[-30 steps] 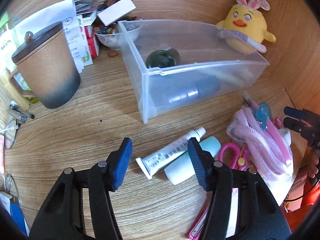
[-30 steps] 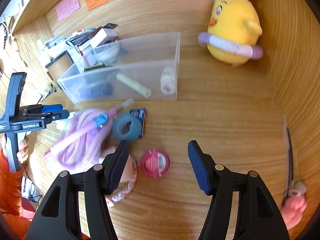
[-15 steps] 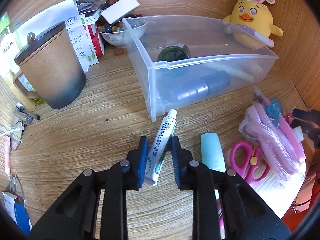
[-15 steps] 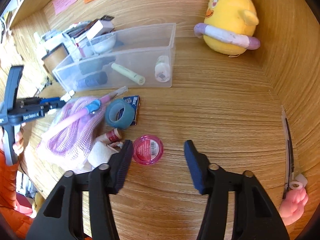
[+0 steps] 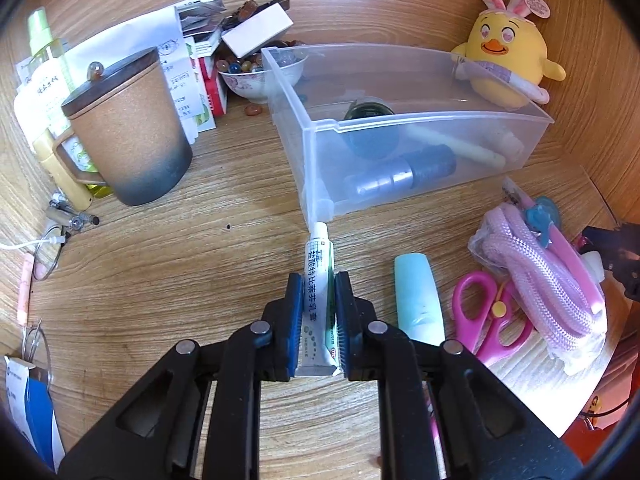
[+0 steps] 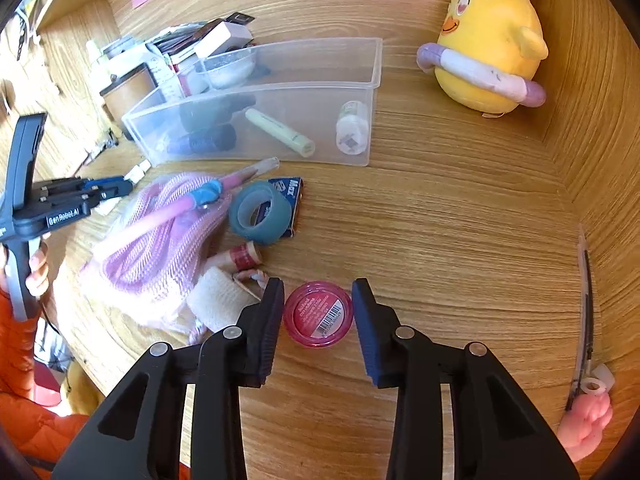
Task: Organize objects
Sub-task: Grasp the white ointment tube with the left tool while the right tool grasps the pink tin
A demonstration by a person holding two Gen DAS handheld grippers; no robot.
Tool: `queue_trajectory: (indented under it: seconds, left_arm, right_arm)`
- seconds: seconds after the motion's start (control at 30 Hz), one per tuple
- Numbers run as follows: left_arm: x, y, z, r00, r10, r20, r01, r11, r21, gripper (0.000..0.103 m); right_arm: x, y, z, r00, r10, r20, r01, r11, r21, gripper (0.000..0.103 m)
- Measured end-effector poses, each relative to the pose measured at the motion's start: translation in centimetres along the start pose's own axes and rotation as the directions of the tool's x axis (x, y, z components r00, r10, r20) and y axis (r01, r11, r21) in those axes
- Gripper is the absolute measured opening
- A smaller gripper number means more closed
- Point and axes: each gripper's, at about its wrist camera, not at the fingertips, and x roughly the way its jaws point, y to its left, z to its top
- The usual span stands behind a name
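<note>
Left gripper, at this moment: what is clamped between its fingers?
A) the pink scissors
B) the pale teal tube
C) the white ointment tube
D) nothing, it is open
C: in the left wrist view the left gripper has both blue pads pressed against the white ointment tube, whose cap end points toward the clear plastic bin; the pale teal tube and pink scissors lie untouched on the desk.

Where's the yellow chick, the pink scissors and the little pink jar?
chick (image 5: 505, 65): left wrist view, belly.
scissors (image 5: 474, 302): left wrist view, handle loop.
jar (image 6: 319, 314): right wrist view, labelled bottom.
</note>
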Motion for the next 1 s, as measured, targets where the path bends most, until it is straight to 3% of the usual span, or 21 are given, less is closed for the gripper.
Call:
queue_trajectory:
  seconds: [0.33, 0.57, 0.77, 1.0]
  left_arm:
    - [-2.8, -0.2, 1.6, 0.995, 0.005, 0.101, -0.001, 0.999, -0.038, 0.015]
    - [-4.8, -1.4, 3.3, 0.983, -0.022, 0.18, 0.027, 0.999, -0.023, 0.015]
    - [-5.8, -2.9, 4.9, 0.972, -0.048, 0.231, 0.049, 0.999, 0.003, 0.015]
    - [-6.3, -4.1, 7.0, 0.961, -0.071, 0.266, 0.067, 0.998, 0.022, 0.015]
  right_arm:
    - [-0.6, -3.0, -0.1, 0.999, -0.035, 0.025, 0.032, 0.991, 0.129, 0.032]
    - [-1.2, -2.1, -0.8, 0.999, -0.037, 0.024, 0.035, 0.995, 0.089, 0.037]
    - [-0.4, -1.6, -0.9, 0.997, -0.072, 0.026, 0.07, 0.995, 0.066, 0.032]
    - [-2.1, -2.4, 1.5, 0.989, -0.084, 0.125, 0.072, 0.992, 0.1, 0.032]
